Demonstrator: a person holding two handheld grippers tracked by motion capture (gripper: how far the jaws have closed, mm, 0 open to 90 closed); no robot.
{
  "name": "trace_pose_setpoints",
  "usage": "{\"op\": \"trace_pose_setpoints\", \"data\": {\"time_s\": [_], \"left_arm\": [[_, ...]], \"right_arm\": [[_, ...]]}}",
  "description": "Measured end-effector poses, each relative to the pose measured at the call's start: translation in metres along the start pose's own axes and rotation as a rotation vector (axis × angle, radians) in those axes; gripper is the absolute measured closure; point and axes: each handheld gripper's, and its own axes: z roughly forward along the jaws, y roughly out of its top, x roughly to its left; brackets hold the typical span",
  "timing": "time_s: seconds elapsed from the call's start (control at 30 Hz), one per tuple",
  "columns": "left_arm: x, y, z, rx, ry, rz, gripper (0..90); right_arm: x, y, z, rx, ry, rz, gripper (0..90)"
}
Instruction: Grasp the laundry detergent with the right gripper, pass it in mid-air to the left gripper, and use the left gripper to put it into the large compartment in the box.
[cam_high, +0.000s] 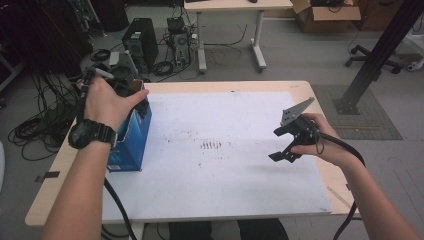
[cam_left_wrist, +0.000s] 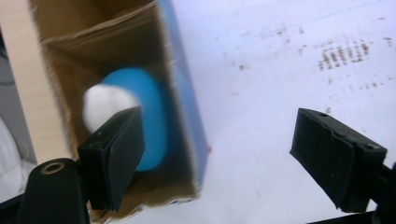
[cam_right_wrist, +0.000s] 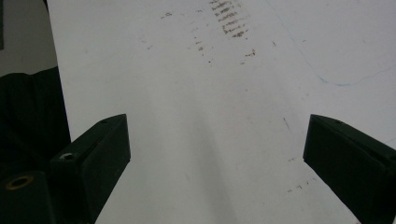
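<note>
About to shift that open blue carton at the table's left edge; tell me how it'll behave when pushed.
The blue carton stands tall on a narrow base, so a high push would probably tip it. Its open cardboard walls look thin and may flex. The blue-and-white object inside may shift or roll.

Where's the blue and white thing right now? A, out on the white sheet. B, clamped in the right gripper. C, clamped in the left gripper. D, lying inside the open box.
D: in the left gripper view the blue and white thing lies down inside the open box, and the left gripper has open jaws with nothing between them.
</note>
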Motion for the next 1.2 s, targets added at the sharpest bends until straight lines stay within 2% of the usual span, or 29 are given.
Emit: {"op": "trace_pose_setpoints", "data": {"time_s": [0.13, 0.23, 0.3, 0.6, 0.87, 1.2], "left_arm": [[-0.019, 0.003, 0.001, -0.005, -0.03, 0.045, 17.4], [-0.032, 0.005, 0.004, -0.009, -0.052, 0.066, 14.2], [-0.04, 0.006, 0.008, -0.012, -0.051, 0.084, 11.0], [-0.07, 0.009, 0.024, 0.003, -0.099, 0.155, 7.6], [-0.091, 0.009, 0.039, 0.015, -0.151, 0.219, 4.8], [-0.11, 0.009, 0.054, 0.036, -0.175, 0.266, 4.8]], "right_arm": [[0.0, 0.001, -0.002, -0.001, 0.007, -0.001, 7.0], [0.0, 0.0, -0.003, 0.003, 0.007, 0.005, 6.8], [-0.001, -0.001, -0.004, 0.003, 0.003, 0.009, 6.8], [-0.001, -0.001, -0.008, 0.005, 0.003, 0.009, 6.0], [-0.002, -0.001, -0.006, 0.012, 0.009, 0.006, 4.1], [-0.005, -0.008, -0.006, 0.016, 0.008, 0.015, 3.6]]}}
